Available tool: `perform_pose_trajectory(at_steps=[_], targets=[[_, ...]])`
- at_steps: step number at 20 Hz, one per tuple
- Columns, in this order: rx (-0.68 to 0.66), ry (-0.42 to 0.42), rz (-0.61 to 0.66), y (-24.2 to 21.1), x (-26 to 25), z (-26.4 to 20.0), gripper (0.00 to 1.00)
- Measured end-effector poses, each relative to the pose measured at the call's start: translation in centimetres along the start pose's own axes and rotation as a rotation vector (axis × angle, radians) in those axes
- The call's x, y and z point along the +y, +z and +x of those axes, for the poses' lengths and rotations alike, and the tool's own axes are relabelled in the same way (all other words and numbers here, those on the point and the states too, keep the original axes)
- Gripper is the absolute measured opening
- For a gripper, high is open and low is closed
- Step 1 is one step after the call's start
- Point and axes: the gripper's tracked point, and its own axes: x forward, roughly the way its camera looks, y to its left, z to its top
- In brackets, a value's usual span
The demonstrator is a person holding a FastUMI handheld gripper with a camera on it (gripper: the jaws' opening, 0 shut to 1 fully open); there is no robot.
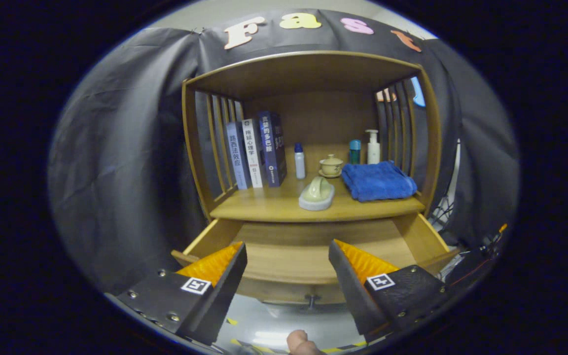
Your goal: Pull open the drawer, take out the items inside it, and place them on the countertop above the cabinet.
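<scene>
1. Your tongs [288, 261] are spread wide and hold nothing. They hang above the front of the drawer [313, 259], which is pulled well out from under the tabletop [264, 207].

2. The part of the drawer floor you can see between and beyond the fingers is bare wood. From here you cannot tell whether anything lies in the near strip behind the fingers or under the cabinet's edge, so tilt down and look before judging the drawer empty.

3. A soap-dish-like piece [317, 195] and a folded blue towel [377, 181] lie near the tabletop's front edge. These may well be things already taken out, though that is only a guess.

4. If something is left, keep the tongs wide, come straight down over it, and close only once both fingers flank it.

5. Lift clear of the drawer's front panel, where the small knob [312, 299] sticks out, before moving forward.

6. Set down on the free wood left of the dish, short of the books [257, 148] and clear of the small bottle [300, 160] and lidded cup [331, 166].
</scene>
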Motion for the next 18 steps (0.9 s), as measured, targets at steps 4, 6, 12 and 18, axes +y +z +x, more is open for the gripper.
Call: perform_pose_trajectory(at_steps=[4, 6, 12, 18], targets=[[-0.005, -0.027, -0.024, -4.7, -0.3, -1.9, 0.99], [-0.002, -0.037, -0.008, -6.7, -0.5, -2.3, 0.99], [-0.006, -0.019, -0.006, -11.8, 0.5, -3.3, 0.99], [-0.015, -0.054, -0.046, -14.8, -0.4, -2.8, 0.99]])
